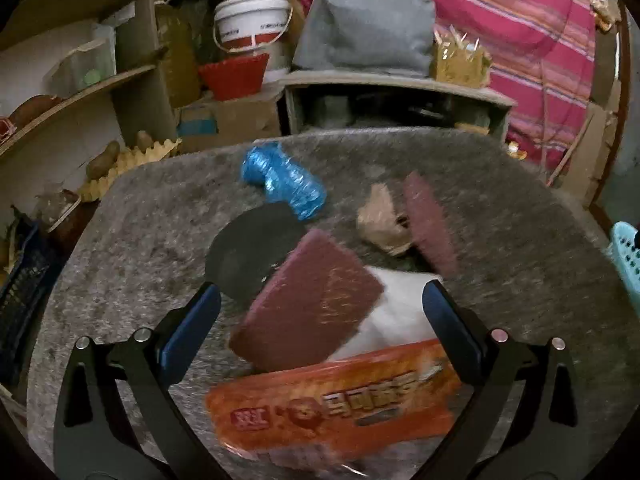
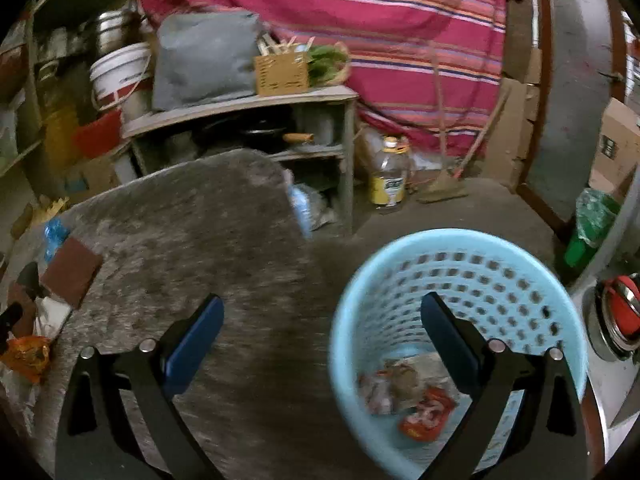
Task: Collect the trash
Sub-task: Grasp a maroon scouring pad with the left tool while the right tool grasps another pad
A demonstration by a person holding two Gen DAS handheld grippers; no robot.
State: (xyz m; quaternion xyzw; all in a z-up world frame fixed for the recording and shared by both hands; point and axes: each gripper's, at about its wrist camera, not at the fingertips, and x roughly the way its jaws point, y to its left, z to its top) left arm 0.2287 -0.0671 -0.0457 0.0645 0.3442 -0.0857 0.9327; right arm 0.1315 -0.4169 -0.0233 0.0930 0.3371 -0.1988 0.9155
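My left gripper (image 1: 320, 320) is open above a pile of trash on the grey stone table (image 1: 520, 264). Between its fingers lie a maroon scouring pad (image 1: 308, 304), white paper (image 1: 400, 312) and an orange snack wrapper (image 1: 336, 404). Beyond them are a black disc (image 1: 248, 252), a crumpled blue plastic wrapper (image 1: 284, 180), a brown paper ball (image 1: 380, 224) and a second maroon pad (image 1: 428, 220). My right gripper (image 2: 322, 328) is open and empty over the table edge and the light blue basket (image 2: 500, 276), which holds several wrappers (image 2: 424, 412).
A wooden shelf unit (image 2: 248, 104) with a grey bag (image 2: 204, 56) stands behind the table. An oil bottle (image 2: 390, 176) stands on the floor. A striped red cloth (image 2: 380, 20) hangs at the back. A pot with a red lid (image 2: 618, 320) is at the right.
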